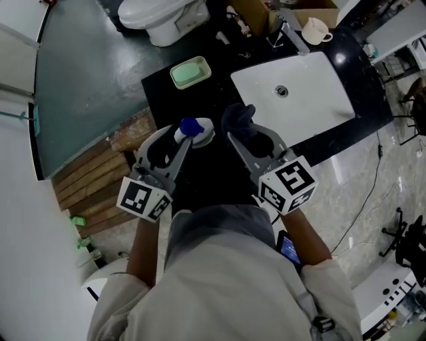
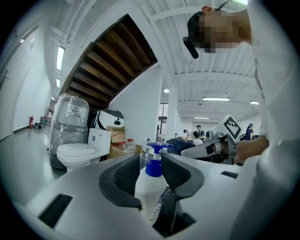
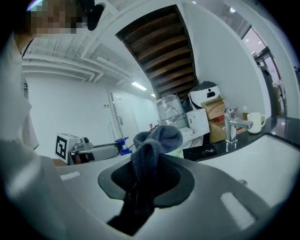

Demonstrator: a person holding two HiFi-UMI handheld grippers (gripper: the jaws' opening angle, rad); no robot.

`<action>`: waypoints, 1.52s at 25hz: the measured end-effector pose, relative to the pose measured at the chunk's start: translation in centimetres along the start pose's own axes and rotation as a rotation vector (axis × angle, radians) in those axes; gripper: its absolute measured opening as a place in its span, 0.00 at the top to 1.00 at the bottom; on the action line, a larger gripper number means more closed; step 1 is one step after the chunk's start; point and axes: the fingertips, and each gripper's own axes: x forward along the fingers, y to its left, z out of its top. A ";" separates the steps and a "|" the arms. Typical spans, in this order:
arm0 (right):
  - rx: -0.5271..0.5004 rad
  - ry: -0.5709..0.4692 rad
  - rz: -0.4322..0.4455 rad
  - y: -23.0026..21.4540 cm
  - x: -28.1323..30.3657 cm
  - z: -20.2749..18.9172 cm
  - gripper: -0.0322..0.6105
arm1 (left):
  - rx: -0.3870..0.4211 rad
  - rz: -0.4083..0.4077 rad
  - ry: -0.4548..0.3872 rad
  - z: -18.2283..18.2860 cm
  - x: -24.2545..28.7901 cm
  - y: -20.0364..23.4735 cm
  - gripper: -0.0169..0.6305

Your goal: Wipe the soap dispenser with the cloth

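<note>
The soap dispenser (image 1: 198,130) is a white bottle with a blue pump, held above the black counter (image 1: 160,93). My left gripper (image 1: 181,138) is shut on the bottle's body. In the left gripper view the bottle (image 2: 147,190) stands upright between the dark pads, its pump (image 2: 155,161) poking up past them. The cloth (image 1: 238,120) is dark grey and bunched, and my right gripper (image 1: 253,135) is shut on it. From the right gripper view the cloth (image 3: 152,150) sticks up out of the jaws. Cloth and dispenser are close together, a small gap between them.
A white sink basin (image 1: 313,100) with a faucet (image 1: 291,34) lies to the right, a cream mug (image 1: 315,30) behind it. A green soap dish (image 1: 190,72) sits on the counter's far left. A toilet (image 1: 163,16) stands beyond, and wooden slats (image 1: 100,180) at the left.
</note>
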 end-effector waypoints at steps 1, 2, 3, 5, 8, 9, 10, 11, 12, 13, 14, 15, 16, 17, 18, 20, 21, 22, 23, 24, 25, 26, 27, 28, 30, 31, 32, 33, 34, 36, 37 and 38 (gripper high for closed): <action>-0.012 -0.004 -0.015 0.0 -0.2 0.0 0.83 | -0.004 0.004 -0.009 0.1 -0.1 0.1 0.75; -0.023 -0.007 -0.028 0.0 -0.4 0.0 0.83 | -0.007 0.006 -0.019 0.1 -0.2 0.2 0.75; -0.032 -0.012 -0.039 0.2 -0.6 0.1 0.83 | -0.007 0.007 -0.028 0.3 -0.4 0.2 0.75; -0.041 -0.027 -0.059 0.6 -1.1 0.4 0.83 | -0.005 0.010 -0.049 0.6 -0.9 0.1 0.75; -0.053 -0.047 -0.090 1.6 -1.7 0.7 0.83 | -0.009 0.036 -0.066 1.2 -2.0 0.4 0.79; -0.052 -0.051 -0.097 2.1 -1.9 0.6 0.83 | -0.009 0.048 -0.063 1.3 -2.3 0.6 0.84; -0.046 -0.054 -0.103 2.8 -2.1 0.5 0.83 | -0.010 0.058 -0.055 1.4 -2.8 0.6 0.88; -0.038 -0.056 -0.108 3.5 -2.3 0.3 0.83 | -0.013 0.061 -0.049 1.6 -3.2 0.6 0.89; -0.033 -0.057 -0.111 4.2 -2.5 0.1 0.83 | -0.018 0.057 -0.046 1.8 -3.8 0.4 0.90; -0.034 -0.058 -0.112 5.0 -2.6 0.0 0.83 | -0.024 0.047 -0.047 2.1 -4.3 0.2 0.91; -0.040 -0.060 -0.110 5.7 -2.7 -0.1 0.83 | -0.025 0.033 -0.046 2.3 -4.8 -0.2 0.93; -0.045 -0.063 -0.109 6.3 -2.7 -0.1 0.83 | -0.021 0.016 -0.045 2.5 -5.3 -0.6 0.95; -0.046 -0.067 -0.110 6.9 -2.8 -0.1 0.83 | -0.016 -0.001 -0.040 2.5 -5.8 -1.2 0.96; -0.044 -0.071 -0.115 7.6 -2.9 -0.2 0.84 | -0.013 -0.015 -0.033 2.5 -6.4 -1.7 0.96; -0.044 -0.076 -0.121 8.2 -3.1 -0.3 0.84 | -0.012 -0.024 -0.023 2.4 -7.0 -2.2 0.96; -0.056 -0.087 -0.134 9.5 -3.6 -0.1 0.84 | -0.017 -0.037 -0.004 2.3 -8.1 -3.0 0.96; -0.068 -0.093 -0.136 10.2 -3.8 0.2 0.84 | -0.021 -0.041 0.002 2.4 -8.6 -3.3 0.96; -0.080 -0.098 -0.136 10.9 -4.0 0.4 0.84 | -0.025 -0.046 0.006 2.4 -9.0 -3.5 0.96; -0.092 -0.101 -0.138 11.6 -4.3 0.6 0.84 | -0.029 -0.051 0.008 2.6 -9.4 -3.8 0.96; -0.103 -0.104 -0.141 12.3 -4.6 0.7 0.85 | -0.031 -0.055 0.009 2.7 -9.8 -4.0 0.96; -0.113 -0.107 -0.145 12.9 -4.9 0.8 0.85 | -0.032 -0.058 0.009 2.9 -10.2 -4.3 0.96; -0.121 -0.112 -0.151 13.5 -5.3 1.0 0.85 | -0.032 -0.061 0.009 3.0 -10.6 -4.6 0.96; -0.127 -0.119 -0.157 14.0 -5.7 1.1 0.85 | -0.031 -0.064 0.010 3.1 -10.9 -4.8 0.96; -0.130 -0.126 -0.164 14.5 -6.1 1.2 0.85 | -0.028 -0.067 0.010 3.2 -11.2 -5.1 0.96; -0.137 -0.141 -0.177 15.2 -7.0 1.4 0.85 | -0.009 -0.073 0.010 3.1 -11.6 -5.6 0.96; -0.139 -0.146 -0.185 15.5 -7.3 1.4 0.85 | 0.000 -0.076 0.012 2.9 -11.9 -5.8 0.96; -0.140 -0.150 -0.194 15.8 -7.7 1.3 0.85 | 0.004 -0.078 0.013 2.8 -12.2 -5.9 0.96; -0.140 -0.152 -0.203 16.1 -8.0 1.2 0.85 | 0.004 -0.081 0.014 2.7 -12.5 -6.0 0.97; -0.140 -0.153 -0.210 16.4 -8.4 1.1 0.85 | 0.002 -0.084 0.014 2.6 -12.9 -6.2 0.96; -0.142 -0.155 -0.222 17.1 -9.1 0.9 0.85 | -0.004 -0.091 0.015 2.5 -13.8 -6.6 0.96; -0.147 -0.156 -0.227 17.5 -9.5 0.8 0.85 | -0.009 -0.093 0.014 2.5 -14.2 -6.8 0.96; -0.153 -0.159 -0.233 17.9 -9.9 0.8 0.85 | -0.011 -0.095 0.011 2.6 -14.6 -7.0 0.96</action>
